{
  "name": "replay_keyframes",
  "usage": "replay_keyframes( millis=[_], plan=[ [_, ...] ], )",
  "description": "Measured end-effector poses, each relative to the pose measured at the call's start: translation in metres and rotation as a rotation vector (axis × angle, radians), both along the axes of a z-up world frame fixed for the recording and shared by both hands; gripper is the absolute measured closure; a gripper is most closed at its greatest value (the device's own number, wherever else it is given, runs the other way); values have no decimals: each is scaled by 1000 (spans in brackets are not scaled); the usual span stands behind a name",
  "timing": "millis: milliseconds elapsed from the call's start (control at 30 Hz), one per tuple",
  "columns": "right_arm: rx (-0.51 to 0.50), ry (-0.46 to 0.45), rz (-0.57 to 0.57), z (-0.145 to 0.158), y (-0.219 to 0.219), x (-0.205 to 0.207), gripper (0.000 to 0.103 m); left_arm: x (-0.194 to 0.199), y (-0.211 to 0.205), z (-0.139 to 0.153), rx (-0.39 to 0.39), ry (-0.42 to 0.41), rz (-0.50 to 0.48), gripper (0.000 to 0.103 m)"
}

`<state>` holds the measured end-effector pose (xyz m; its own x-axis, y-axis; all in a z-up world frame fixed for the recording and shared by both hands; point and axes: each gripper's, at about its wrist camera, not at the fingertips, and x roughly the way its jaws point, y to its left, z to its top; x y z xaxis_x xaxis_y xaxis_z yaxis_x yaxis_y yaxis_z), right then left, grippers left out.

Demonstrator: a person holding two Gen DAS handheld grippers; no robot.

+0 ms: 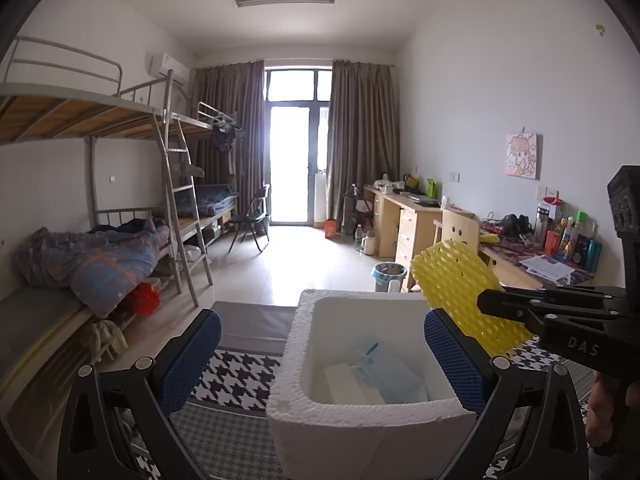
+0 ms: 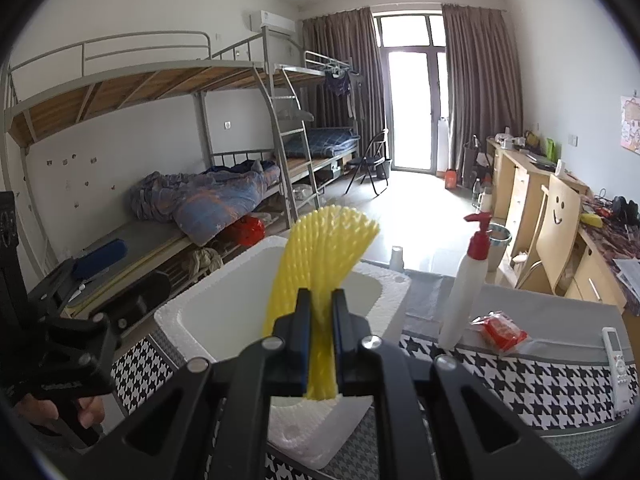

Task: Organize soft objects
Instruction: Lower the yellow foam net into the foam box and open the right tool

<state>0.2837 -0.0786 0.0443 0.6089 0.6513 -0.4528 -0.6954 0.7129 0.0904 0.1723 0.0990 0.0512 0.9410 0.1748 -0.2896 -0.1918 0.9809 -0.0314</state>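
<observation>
My right gripper [image 2: 320, 312] is shut on a yellow foam net sleeve [image 2: 326, 248] and holds it just above the open white foam box [image 2: 224, 300]. The sleeve also shows in the left wrist view [image 1: 452, 280], held by the right gripper [image 1: 496, 304] over the box's right rim. My left gripper [image 1: 320, 360] is open, its blue pads on either side of the white foam box [image 1: 360, 424] without touching it. Inside the box lie a blue mask packet [image 1: 384, 376] and a white item [image 1: 344, 380].
The box stands on a houndstooth cloth [image 2: 520, 384] over a table. On it are a white pump bottle with a red top [image 2: 464, 292], a red packet [image 2: 502, 332] and a white remote [image 2: 616, 356]. Bunk beds [image 2: 180, 184] stand left, desks [image 2: 532, 200] right.
</observation>
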Motion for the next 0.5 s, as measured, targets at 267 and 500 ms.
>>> replay_keyframes(
  millis=[267, 500],
  plan=[
    [-23, 7, 26, -3, 14, 1, 91, -2, 12, -7, -14, 14, 20, 1],
    [-38, 34, 40, -8, 26, 7, 88, -3, 13, -8, -16, 22, 19, 1]
  ],
)
